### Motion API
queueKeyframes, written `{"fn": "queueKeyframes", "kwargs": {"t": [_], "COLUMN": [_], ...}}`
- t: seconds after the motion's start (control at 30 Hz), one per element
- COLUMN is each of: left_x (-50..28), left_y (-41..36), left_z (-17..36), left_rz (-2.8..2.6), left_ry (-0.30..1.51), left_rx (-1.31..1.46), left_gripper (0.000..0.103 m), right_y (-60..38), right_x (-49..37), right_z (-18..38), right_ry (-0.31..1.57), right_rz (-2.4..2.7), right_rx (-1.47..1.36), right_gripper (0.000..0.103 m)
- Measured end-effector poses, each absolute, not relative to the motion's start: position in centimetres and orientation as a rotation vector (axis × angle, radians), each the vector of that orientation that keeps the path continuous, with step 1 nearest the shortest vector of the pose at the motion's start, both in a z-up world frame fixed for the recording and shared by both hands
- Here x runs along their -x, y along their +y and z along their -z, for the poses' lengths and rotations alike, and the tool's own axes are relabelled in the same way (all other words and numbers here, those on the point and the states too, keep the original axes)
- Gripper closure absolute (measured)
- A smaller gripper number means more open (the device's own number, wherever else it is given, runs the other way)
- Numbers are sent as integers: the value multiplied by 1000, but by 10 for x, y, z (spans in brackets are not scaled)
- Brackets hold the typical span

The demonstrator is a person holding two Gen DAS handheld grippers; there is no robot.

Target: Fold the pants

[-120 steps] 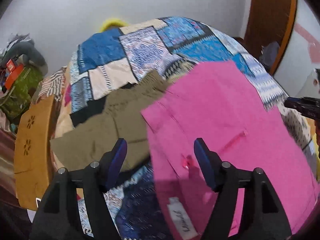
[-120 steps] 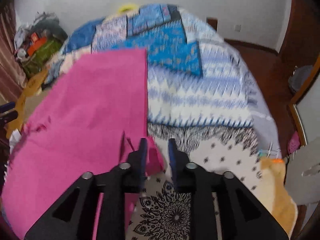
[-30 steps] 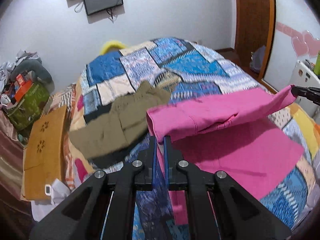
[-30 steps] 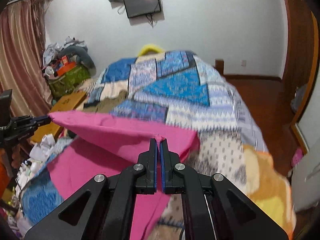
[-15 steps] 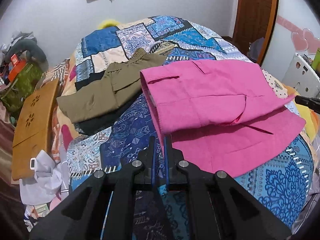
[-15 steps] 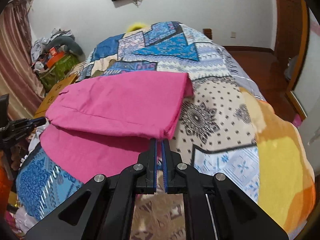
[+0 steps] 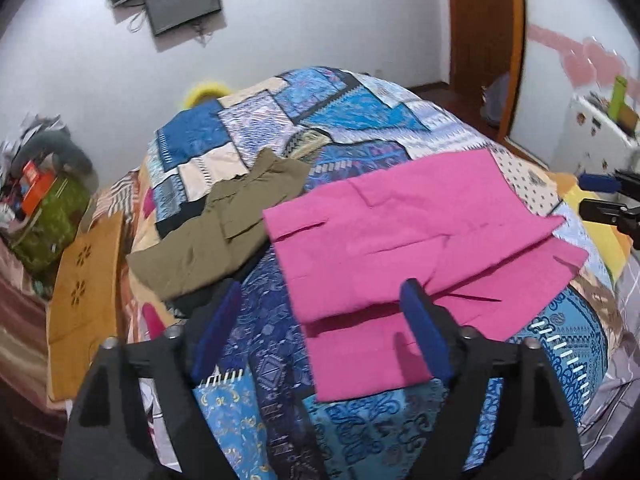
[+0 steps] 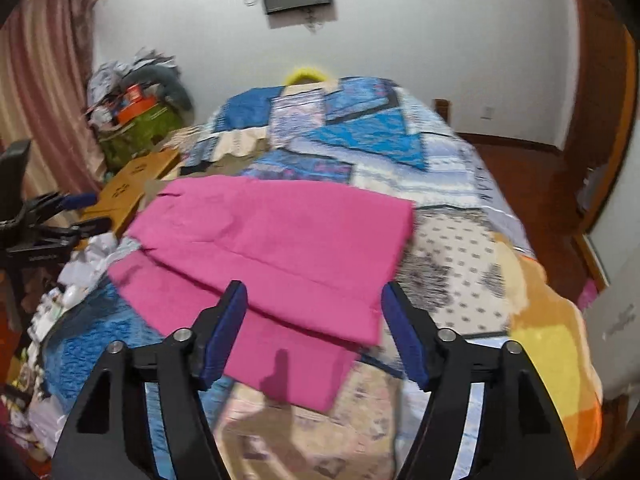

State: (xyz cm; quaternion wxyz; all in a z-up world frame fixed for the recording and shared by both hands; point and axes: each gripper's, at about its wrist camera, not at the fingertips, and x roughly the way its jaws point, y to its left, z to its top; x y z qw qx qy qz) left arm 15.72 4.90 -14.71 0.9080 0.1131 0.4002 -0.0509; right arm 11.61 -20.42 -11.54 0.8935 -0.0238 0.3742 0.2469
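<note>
The pants point(image 7: 404, 248) are showing a solid hot pink. The bedspread point(image 7: 352, 112) under them is running in a patchwork of blue, turquoise and cream prints, with a black-dotted white patch and yellow-orange at one edge. The shorts point(image 7: 224, 232) beside them are lying olive-khaki. Both grippers are wearing blue pads point(image 8: 228, 332) on black frames. The curtain point(image 8: 36, 92) is hanging dusty pink.

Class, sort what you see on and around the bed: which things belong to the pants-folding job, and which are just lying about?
Job:
- pink pants, folded over on the bed
- left gripper, open
- right gripper, open

Lying about:
- olive garment
- patchwork bedspread
- wooden board
- wall screen
</note>
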Motion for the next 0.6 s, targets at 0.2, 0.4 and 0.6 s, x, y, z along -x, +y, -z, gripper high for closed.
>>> {"fn": "queueKeyframes", "kwargs": {"t": [0.2,0.4,0.6], "left_x": [-166,-185,-199], "left_y": [20,1,3], "left_z": [172,201,193], "left_rz": [183,215,245], "left_ry": [874,938,943], "left_rx": [-334,-401,-346], "left_gripper": [15,15,16], "right_y": [-172,-148,-126], "right_x": [-123,-135,-145], "right_z": [134,153,162], "right_ry": [819,905,969], "right_rz": [-587,-638,-695], "right_rx": [104,142,161], "right_gripper": [31,31,34]}}
